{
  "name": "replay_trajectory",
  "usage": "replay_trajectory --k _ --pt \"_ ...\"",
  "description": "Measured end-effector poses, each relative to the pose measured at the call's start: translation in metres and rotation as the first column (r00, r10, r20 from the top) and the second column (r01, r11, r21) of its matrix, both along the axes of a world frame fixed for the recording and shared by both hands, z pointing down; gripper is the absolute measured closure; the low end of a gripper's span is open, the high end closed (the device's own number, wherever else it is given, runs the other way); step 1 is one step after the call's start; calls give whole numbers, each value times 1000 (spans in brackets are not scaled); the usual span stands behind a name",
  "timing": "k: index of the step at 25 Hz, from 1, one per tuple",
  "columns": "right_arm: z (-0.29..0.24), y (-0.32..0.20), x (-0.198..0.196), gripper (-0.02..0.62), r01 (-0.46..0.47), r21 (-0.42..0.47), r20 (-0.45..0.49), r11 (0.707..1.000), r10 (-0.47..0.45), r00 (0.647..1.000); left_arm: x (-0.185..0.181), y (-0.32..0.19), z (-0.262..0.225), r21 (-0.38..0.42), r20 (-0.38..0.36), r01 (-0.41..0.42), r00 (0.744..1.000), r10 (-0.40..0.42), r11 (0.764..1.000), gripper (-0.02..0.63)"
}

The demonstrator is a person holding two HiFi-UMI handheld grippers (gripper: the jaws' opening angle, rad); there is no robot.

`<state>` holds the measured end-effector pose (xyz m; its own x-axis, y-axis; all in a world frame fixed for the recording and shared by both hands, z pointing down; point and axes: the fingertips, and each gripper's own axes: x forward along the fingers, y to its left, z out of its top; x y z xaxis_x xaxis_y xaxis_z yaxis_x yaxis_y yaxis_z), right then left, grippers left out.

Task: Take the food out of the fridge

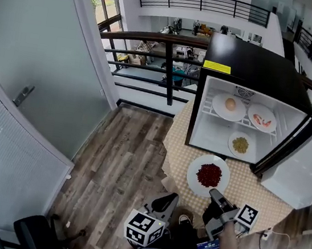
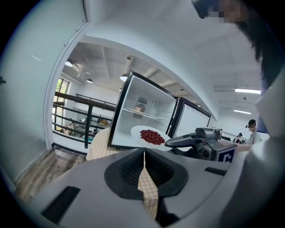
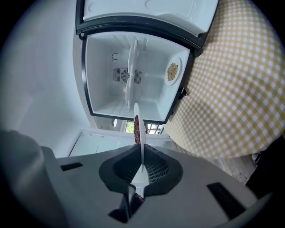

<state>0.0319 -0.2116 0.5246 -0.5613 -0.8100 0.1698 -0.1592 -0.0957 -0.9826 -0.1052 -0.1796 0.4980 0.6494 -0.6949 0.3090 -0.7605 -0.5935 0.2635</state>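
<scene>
Right hand-held gripper [image 1: 215, 194] pinches only the plate [image 1: 194, 177] rim by the fridge [image 1: 250, 65], so a tilt could spill beans [image 1: 209, 174].

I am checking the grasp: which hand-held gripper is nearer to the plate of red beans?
Right. The right hand-held gripper is shut on the rim of the plate of red beans; the left hand-held gripper is beside it, not touching.

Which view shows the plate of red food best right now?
The head view: it looks down on the whole plate of red food, held by its rim in the right claw. The left gripper view shows it slanted, partly behind that claw; the right gripper view shows only its edge.
</scene>
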Motion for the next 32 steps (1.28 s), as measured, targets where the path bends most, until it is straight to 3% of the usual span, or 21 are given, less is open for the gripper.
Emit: replay_trajectory --k 9,19,25,32 --pt "-6 35 -14 571 9 5 14 1000 -9 1000 -6 26 4 -5 4 -26 1000 26 1000 588" --pt "-21 44 -14 571 50 21 6 999 -50 999 -14 30 -5 17 -5 42 999 -42 999 588" --pt "-21 59 12 572 76 11 -11 997 -75 997 1 35 -8 14 -28 104 994 -104 994 588" --pt "-24 93 70 572 67 0 -4 998 -67 998 58 60 -15 17 -35 110 993 -109 994 588"
